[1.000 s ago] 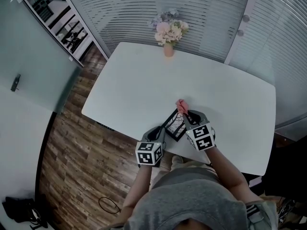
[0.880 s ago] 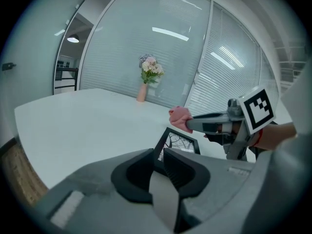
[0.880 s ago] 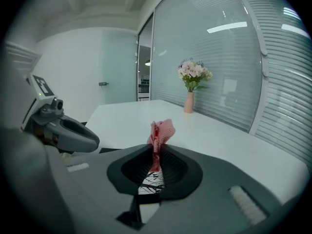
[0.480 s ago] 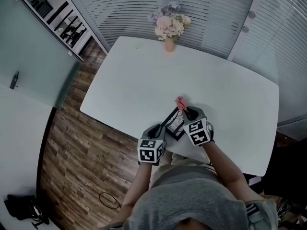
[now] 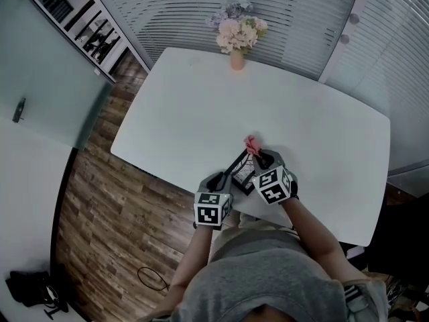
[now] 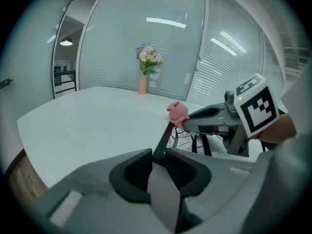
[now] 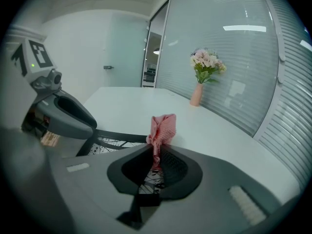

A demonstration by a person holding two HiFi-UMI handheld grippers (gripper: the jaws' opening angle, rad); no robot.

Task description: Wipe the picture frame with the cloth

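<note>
Clamping the picture frame (image 6: 184, 139) edge tight in the left gripper (image 6: 157, 156), pinching the pink cloth (image 7: 162, 127) in the right gripper (image 7: 157, 158) just above it.

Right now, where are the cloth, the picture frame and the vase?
cloth (image 7: 164, 126), right gripper view, on its bunched pink top.
picture frame (image 6: 164, 137), left gripper view, on its black side edge.
vase (image 5: 236, 60), head view, on its pink body below the flowers.

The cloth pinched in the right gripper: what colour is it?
The cloth is pink, with a fine weave; clearest in the right gripper view.
</note>
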